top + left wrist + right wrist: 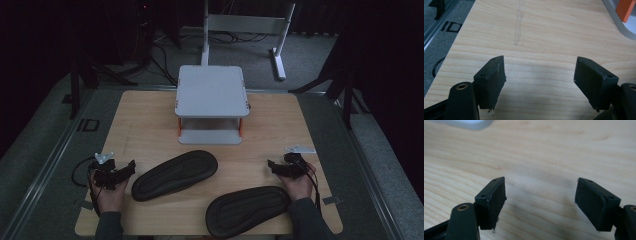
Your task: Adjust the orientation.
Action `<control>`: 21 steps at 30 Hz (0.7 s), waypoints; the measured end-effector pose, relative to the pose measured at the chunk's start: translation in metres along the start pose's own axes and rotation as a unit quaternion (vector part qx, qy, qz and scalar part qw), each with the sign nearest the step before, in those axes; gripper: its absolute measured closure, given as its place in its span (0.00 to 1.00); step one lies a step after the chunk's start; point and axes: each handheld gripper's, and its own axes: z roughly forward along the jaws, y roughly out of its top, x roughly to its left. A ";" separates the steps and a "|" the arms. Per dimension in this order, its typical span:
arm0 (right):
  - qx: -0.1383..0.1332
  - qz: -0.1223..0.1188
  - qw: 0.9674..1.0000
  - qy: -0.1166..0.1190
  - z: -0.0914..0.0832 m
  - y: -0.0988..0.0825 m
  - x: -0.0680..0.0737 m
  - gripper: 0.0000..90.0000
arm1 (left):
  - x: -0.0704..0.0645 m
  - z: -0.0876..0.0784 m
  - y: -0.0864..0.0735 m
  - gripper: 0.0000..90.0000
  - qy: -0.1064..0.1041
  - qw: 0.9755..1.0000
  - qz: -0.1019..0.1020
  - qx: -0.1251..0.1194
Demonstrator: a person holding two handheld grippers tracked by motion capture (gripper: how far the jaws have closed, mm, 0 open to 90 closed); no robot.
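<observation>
Black rubber-faced jaws stand wide apart on both tools, with bare pale wood grain between them and nothing held. The left gripper (131,167) rests at the near left of the wooden table (145,115), just beside the heel end of the left insole (175,174); the right gripper (271,166) rests at the near right, close above the end of the right insole (248,210), which lies at the near edge. Both insoles are dark, flat, foot-shaped pads with a fine ribbed or dotted surface, lying slantwise and well apart from each other. They look light, thin and floppy, so each will likely droop if lifted by one end; a pinch across the edge near the heel, where the nearest tool already points, or across the narrower waist, seems the safest hold, and the textured face should give decent friction. Farther back, at the table's middle, stands a light grey two-tier stand (211,90) with orange posts (179,126), smooth and hard.
</observation>
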 end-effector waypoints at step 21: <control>-0.066 -0.115 0.990 0.054 -0.071 -0.012 0.027 0.27 | -0.003 -0.003 -0.001 0.28 -0.002 1.000 0.011 -0.007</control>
